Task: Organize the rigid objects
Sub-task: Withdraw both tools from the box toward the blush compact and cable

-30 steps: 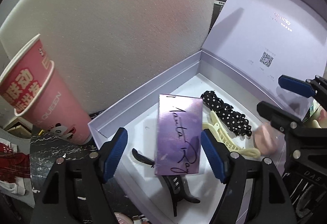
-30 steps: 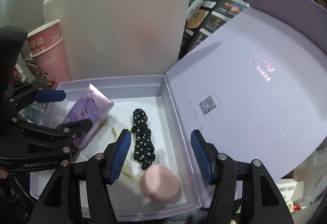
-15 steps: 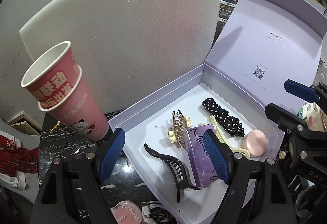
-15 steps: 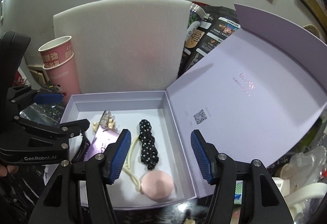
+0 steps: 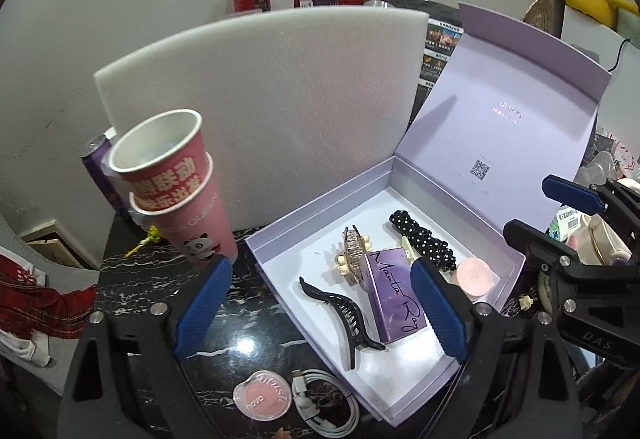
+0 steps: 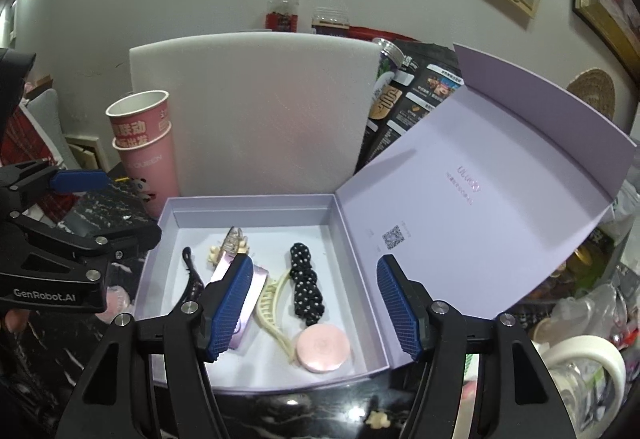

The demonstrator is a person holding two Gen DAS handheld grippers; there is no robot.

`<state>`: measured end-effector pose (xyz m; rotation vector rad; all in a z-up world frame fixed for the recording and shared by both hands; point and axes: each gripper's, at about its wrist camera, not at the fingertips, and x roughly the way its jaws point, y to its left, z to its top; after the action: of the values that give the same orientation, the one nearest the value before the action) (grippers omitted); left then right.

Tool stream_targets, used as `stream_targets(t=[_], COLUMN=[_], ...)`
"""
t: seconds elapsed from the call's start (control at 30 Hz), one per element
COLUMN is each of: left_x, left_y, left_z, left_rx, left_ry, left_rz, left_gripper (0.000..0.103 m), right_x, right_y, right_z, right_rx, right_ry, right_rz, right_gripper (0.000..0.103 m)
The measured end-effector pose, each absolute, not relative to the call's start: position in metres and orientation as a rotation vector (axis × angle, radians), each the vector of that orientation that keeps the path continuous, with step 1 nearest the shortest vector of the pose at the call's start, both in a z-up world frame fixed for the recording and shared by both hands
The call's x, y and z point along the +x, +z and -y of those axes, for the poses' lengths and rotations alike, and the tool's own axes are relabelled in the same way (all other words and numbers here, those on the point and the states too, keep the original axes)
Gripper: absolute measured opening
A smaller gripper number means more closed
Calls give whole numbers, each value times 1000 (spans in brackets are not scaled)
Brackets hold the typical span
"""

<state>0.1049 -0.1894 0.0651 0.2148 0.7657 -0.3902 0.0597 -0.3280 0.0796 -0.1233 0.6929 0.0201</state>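
Lettering in black script, reading roughly "Manta Ray", runs along the purple box [image 5: 394,297] that lies flat near the middle of your left wrist frame, inside the open lavender gift box [image 5: 320,199]. Look at it in the right wrist frame and you catch only its pale edge [image 6: 256,293], half hidden behind the blue pad of your right tongs [image 6: 314,305]. It lies against a clear claw clip [image 5: 352,253] with cream tips at its upper end. To its left is a black hair claw [image 5: 344,313], to its right a cream hair clip [image 6: 274,303], then a black scrunchie [image 6: 304,285] with white dots, and a round pink compact [image 6: 322,349] toward the lower right corner. The raised lid [image 6: 500,175] carries a faint brand word you cannot make out, small print and a QR code.

Your left tongs [image 5: 320,313] hang released above the box, nothing between the pads; your right tongs are likewise spread and empty.

Lower centre of the left wrist frame, on the black marble table [image 5: 240,335], you have a round pink blush [image 5: 262,395] marked "novo" and a coiled white cable [image 5: 326,399]. Upper left stand two stacked pink paper cups [image 5: 176,183] with red Chinese characters, a panda and "QUEEN". A white foam board [image 5: 272,111] stands behind.
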Motion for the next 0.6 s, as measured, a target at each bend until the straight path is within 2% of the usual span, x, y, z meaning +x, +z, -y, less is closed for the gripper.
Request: stream_targets(t=[0.13, 0.17, 0.2, 0.27, 0.6], left_x=[92, 89, 87, 80, 46], left_y=[75, 76, 77, 80, 94], left_z=[181, 179, 177, 173, 149], left_rx=[218, 217, 217, 216, 202], left_ry=[-382, -387, -395, -395, -392], left_rz=[-747, -745, -744, -735, -691], left_gripper=[92, 94, 101, 103, 103], right_x=[49, 47, 43, 36, 5], right_y=[87, 89, 92, 96, 110], right_z=[321, 319, 317, 314, 294], right_rx=[-126, -126, -128, -131, -142], right_ry=[34, 37, 39, 42, 80], right_rz=[-672, -667, -658, -643, -602], right_gripper=[70, 73, 75, 81, 82])
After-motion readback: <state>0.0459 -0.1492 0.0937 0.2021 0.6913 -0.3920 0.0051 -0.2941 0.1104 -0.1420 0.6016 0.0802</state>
